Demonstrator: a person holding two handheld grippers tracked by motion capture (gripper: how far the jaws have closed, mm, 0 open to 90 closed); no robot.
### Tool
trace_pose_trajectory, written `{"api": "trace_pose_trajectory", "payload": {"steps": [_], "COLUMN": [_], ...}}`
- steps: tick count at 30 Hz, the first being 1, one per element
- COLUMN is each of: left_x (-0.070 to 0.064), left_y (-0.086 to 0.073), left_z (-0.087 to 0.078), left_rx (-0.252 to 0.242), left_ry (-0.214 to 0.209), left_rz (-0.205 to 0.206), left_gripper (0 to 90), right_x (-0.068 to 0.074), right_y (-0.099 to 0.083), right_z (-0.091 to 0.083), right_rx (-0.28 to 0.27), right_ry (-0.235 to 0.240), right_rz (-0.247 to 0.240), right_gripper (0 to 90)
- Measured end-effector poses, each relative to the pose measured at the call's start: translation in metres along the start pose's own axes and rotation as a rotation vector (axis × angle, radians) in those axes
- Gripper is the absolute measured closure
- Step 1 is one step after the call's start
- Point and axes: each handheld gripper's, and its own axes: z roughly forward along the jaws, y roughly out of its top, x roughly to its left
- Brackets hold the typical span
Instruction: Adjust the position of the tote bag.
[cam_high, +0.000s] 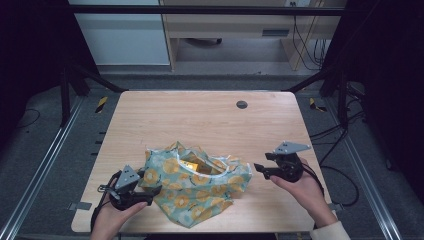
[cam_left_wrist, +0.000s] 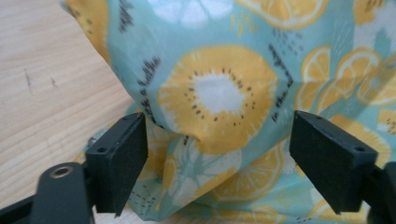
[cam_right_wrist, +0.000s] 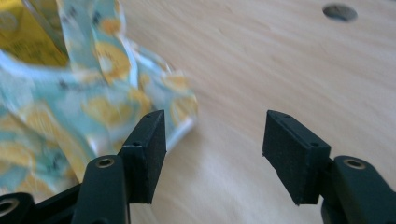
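Both hands sit at the near edge of the high view: we see the left tongs (cam_high: 150, 191) spread at the near-left corner of the fruit-print cloth bag (cam_high: 200, 187), which lies crumpled at the front middle of the table (cam_high: 200, 115), and the right tongs (cam_high: 260, 168) spread just off its right edge. Left gripper view: jaws wide apart around a bulging fold of the bag (cam_left_wrist: 219, 93), not yet pinched, so closing now likely grabs several layers. Right gripper view: tongs (cam_right_wrist: 212, 156) released over bare wood, bag (cam_right_wrist: 93, 102) beside the left jaw; we risk closing on nothing.
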Motion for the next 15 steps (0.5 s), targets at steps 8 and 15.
{"api": "trace_pose_trajectory", "payload": {"steps": [8, 15], "left_x": [-0.002, -0.001], "left_y": [-0.001, -0.002], "left_z": [0.009, 0.006], "left_rx": [0.05, 0.06], "left_ry": [0.006, 0.003], "left_rz": [0.045, 0.042], "left_gripper": [39.9, 41.4], "right_x": [0.031, 0.064], "right_y": [0.062, 0.093], "right_z": [0.039, 0.084], "right_rx": [0.01, 0.058], "right_ry": [0.065, 0.141], "right_rz": [-0.092, -0.134], "right_gripper": [46.5, 57.1]}}
